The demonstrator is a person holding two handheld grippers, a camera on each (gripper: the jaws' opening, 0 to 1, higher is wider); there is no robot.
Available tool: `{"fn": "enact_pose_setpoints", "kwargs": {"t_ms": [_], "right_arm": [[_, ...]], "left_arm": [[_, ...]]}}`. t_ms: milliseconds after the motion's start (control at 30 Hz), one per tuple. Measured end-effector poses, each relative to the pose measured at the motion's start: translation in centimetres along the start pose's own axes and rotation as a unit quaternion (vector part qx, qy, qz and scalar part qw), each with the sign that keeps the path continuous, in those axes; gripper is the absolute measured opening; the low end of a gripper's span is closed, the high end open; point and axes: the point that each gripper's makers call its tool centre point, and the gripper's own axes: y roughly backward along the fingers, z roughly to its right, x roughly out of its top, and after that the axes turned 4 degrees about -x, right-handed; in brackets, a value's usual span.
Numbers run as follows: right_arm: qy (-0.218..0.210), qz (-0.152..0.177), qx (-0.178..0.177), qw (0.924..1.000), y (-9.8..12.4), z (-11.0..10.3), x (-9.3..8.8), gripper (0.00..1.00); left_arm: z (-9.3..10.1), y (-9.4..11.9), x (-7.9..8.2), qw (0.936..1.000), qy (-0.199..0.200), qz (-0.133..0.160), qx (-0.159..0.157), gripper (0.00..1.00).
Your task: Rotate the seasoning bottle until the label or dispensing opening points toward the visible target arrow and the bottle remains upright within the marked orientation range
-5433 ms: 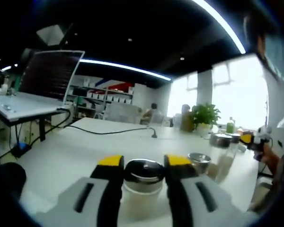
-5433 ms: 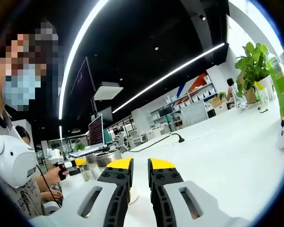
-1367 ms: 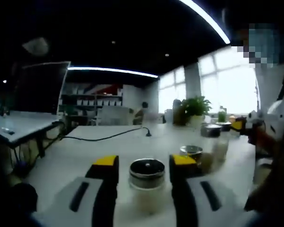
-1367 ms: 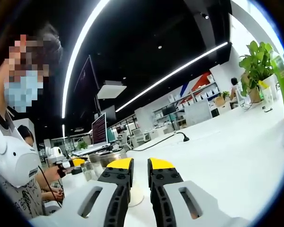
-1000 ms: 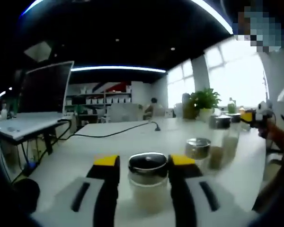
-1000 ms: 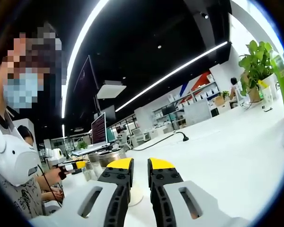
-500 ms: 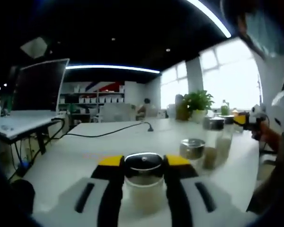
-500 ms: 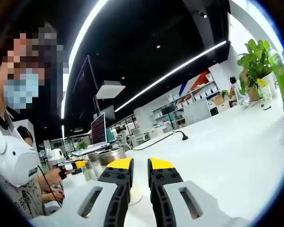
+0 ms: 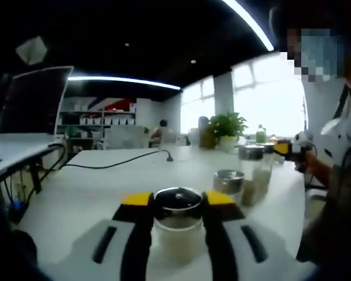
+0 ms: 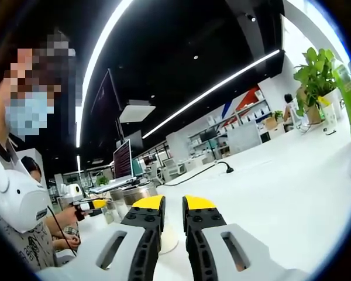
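Here, left tool [image 9: 176, 200] clamps the seasoning bottle [image 9: 176, 225] upright on the white surface [image 9: 93, 187], a grip suited to twisting it | right tool [image 10: 172, 205] nearly closed, empty | left gripper view adds two more jars [image 9: 240, 178]; no arrow visible.

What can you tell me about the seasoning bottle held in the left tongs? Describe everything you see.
The seasoning bottle is a small clear jar with a shiny metal lid and pale contents. It stands upright on the white table, clamped between the yellow-tipped jaws of the left tongs. No label or arrow can be made out.
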Motion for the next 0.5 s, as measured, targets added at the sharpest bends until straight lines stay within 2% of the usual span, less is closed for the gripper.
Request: {"fn": "enact_pose_setpoints", "kwargs": {"t_ms": [500], "right_arm": [[0.003, -0.001, 0.008, 1.0000, -0.14, -0.56, 0.01, 0.10]], "left_arm": [[0.31, 0.02, -0.09, 0.9989, 0.006, 0.000, -0.046, 0.34]]}}
